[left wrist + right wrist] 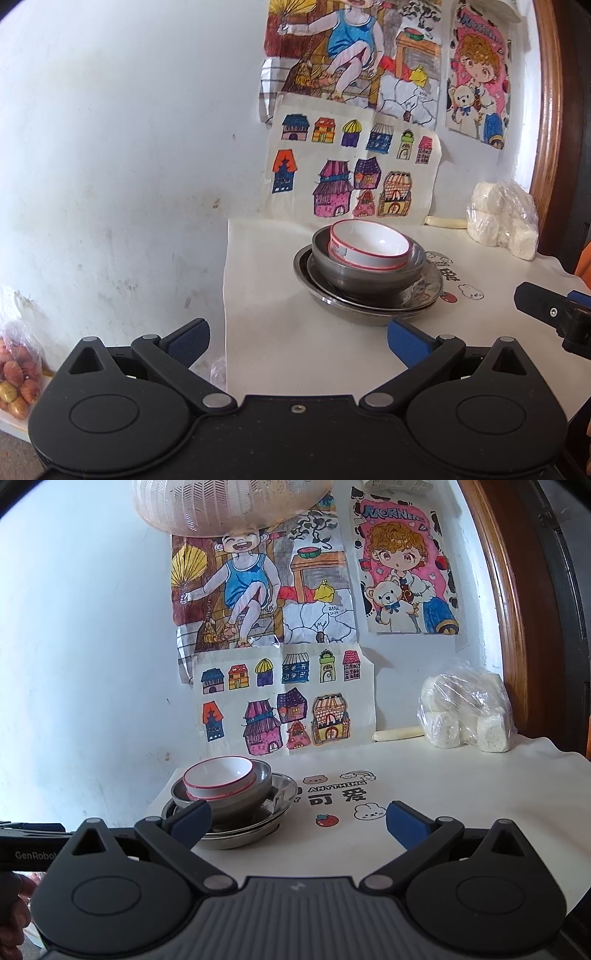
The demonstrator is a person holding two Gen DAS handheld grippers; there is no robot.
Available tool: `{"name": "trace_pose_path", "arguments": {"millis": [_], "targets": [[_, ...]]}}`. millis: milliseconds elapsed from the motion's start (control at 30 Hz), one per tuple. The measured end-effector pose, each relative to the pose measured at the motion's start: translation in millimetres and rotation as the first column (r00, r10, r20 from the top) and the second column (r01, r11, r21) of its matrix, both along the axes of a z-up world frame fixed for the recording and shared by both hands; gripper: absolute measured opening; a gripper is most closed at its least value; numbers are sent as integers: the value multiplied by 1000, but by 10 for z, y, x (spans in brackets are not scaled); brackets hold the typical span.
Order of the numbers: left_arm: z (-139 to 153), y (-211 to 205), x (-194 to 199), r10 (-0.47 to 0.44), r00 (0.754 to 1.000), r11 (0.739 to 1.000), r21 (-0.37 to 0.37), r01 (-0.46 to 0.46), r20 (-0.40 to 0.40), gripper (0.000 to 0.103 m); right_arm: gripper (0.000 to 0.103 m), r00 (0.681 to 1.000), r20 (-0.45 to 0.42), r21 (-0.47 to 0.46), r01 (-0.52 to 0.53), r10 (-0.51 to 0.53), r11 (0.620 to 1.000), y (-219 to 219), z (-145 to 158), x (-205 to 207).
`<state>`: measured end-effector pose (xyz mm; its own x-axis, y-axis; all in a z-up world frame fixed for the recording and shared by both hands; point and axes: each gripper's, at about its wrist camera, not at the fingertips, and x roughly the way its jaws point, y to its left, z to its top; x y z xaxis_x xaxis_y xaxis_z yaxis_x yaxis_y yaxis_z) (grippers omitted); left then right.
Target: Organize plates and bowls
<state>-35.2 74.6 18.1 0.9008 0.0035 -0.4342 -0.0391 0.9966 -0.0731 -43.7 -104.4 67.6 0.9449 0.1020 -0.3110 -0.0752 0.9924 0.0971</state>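
Note:
A stack of dishes stands on the cloth-covered table. A white bowl with a red rim point(370, 246) point(219, 777) sits tilted inside a grey metal bowl point(362, 275) point(255, 790), which rests on steel plates point(424, 291) point(284, 790). My left gripper point(298, 338) is open and empty, hovering short of the stack at the table's left edge. My right gripper point(298, 818) is open too, with its left finger point(192, 821) overlapping the stack's near side in the image. The right gripper's tip point(546, 308) also shows at the right of the left wrist view.
A white cloth point(443, 812) with cartoon prints covers the table. A plastic bag of white blocks point(502, 218) point(467, 710) sits at the back right by a wooden frame point(550, 110). Drawings point(288, 698) hang on the wall. A bag of orange fruit point(16, 373) lies lower left.

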Motion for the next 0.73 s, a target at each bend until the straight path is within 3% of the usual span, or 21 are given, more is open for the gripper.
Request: {"name": "trace_pose_path", "arguments": {"millis": [733], "targets": [[-56,-21,139,-29,999,1000,9,29,-31,102,103,999,-40,7,6,-6,1000,-47,-77,126]]}}
